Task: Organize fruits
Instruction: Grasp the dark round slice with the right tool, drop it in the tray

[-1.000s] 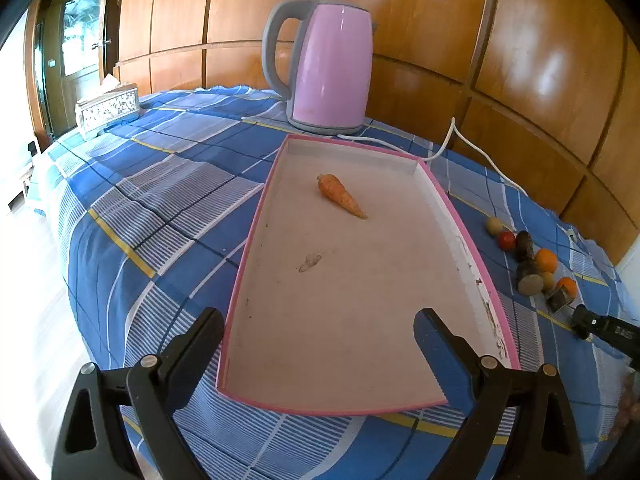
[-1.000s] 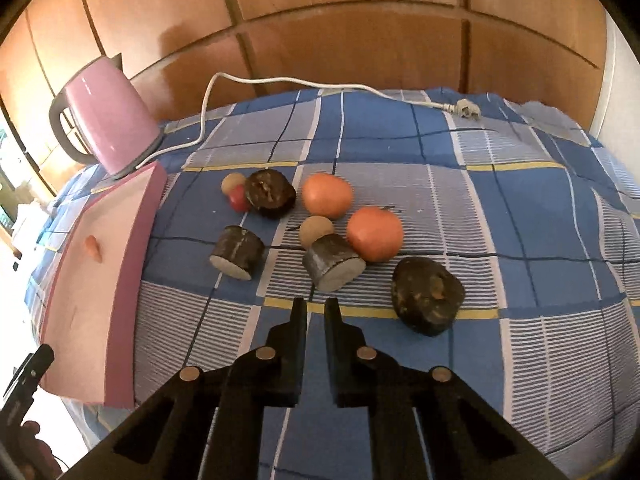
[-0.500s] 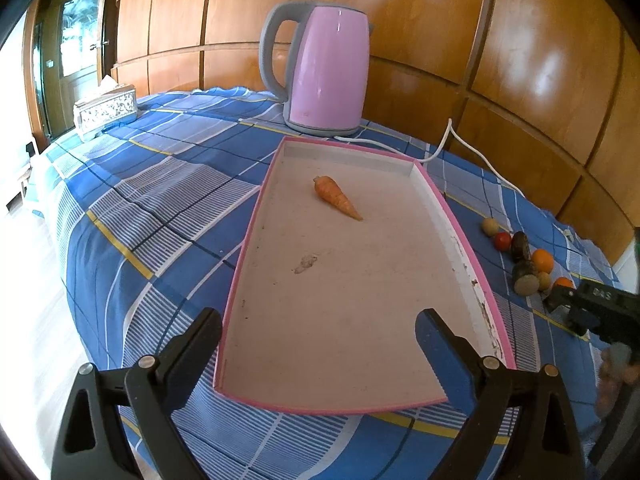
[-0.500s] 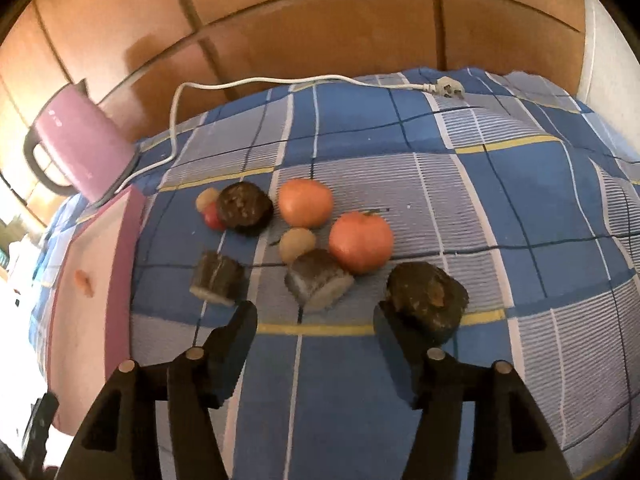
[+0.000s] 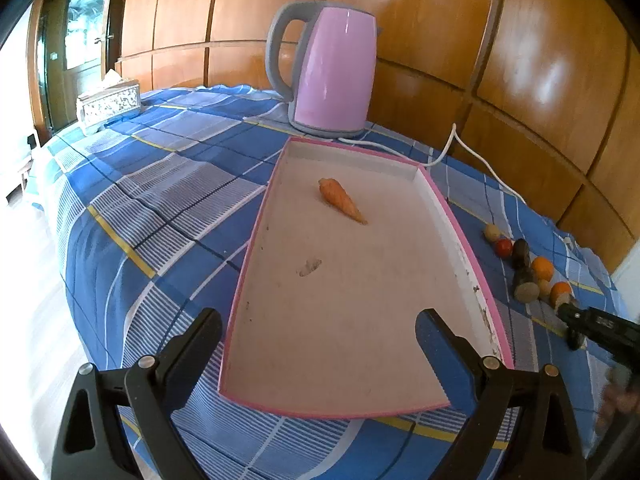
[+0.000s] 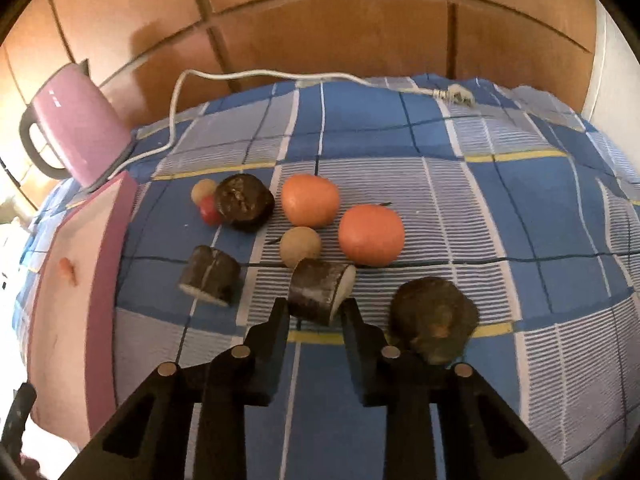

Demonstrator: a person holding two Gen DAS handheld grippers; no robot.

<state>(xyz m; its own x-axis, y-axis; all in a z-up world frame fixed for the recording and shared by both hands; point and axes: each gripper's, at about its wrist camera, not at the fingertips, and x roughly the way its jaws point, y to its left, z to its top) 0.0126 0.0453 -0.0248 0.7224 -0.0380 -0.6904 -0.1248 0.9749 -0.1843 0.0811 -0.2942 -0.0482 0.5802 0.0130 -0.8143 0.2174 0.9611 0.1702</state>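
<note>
Grips the dark cut chunk (image 6: 320,286) with the right gripper (image 6: 314,312), jaws just closed; holds the left gripper (image 5: 318,332) wide open over the pink tray's (image 5: 448,208) near edge.

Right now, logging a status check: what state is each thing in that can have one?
Left claw: open, empty.
Right claw: jaws just closed onto the cut dark piece.
Tray: holds one carrot.
Kettle: upright, its plug lying loose on the cloth.

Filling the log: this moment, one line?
right gripper: jaws just closed on chunk | left gripper: open near tray | tray: one carrot
</note>
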